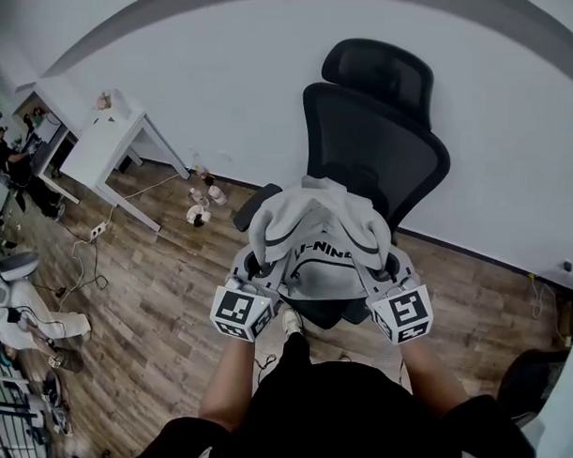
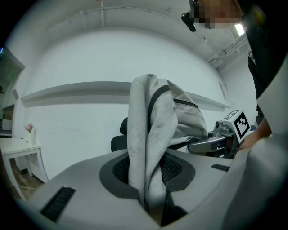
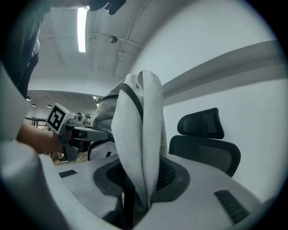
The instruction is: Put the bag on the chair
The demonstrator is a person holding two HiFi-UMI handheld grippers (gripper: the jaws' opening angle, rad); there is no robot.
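Observation:
A grey-white bag with black trim and lettering hangs over the seat of a black office chair. I cannot tell whether its bottom touches the seat. My left gripper is shut on a fold of the bag's left side, and the fabric rises straight out of the pinched jaws. My right gripper is shut on the bag's right side, with its fold clamped between the jaws. In the right gripper view the chair's backrest stands just behind the bag.
A white desk stands at the back left against the white wall. Cables and a power strip lie on the wooden floor, with small items near the wall. White equipment stands at the far left, a dark object at the right.

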